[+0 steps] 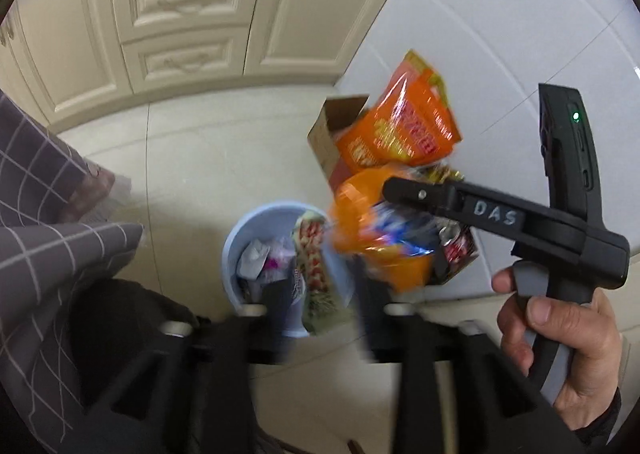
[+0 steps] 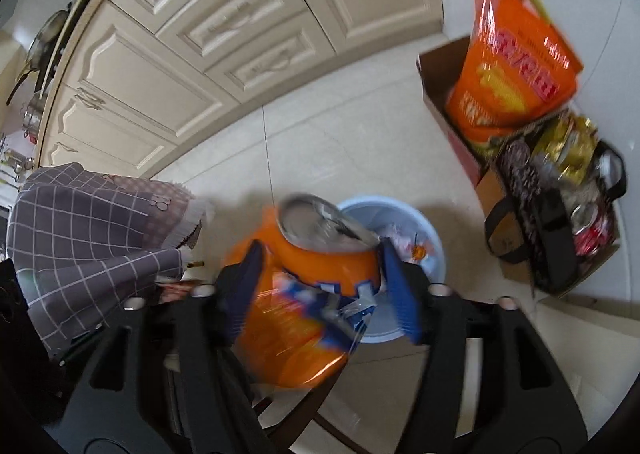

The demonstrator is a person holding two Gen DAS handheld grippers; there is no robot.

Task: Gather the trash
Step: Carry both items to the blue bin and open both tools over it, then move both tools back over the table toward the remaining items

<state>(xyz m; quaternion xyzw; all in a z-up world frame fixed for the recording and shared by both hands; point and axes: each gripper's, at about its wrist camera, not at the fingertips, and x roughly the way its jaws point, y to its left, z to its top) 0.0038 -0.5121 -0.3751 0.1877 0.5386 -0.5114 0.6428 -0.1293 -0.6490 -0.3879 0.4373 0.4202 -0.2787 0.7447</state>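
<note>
Now the right gripper (image 2: pixel 320 286) has its jaws clamped on a crushed orange can (image 2: pixel 304 294), above the blue bin (image 2: pixel 434 250) on the floor. Centre it over the bin's rim before letting go (the left gripper (image 1: pixel 320 294) hangs parted, empty).

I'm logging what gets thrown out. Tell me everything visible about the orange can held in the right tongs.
The orange can is a crushed aluminium drink can with blue and white lettering and a silver top with its pull tab. It looks dented and blurred by motion. The right tongs clamp it on both sides, top tilted away from the camera, above the floor and in front of the light blue bin.
</note>
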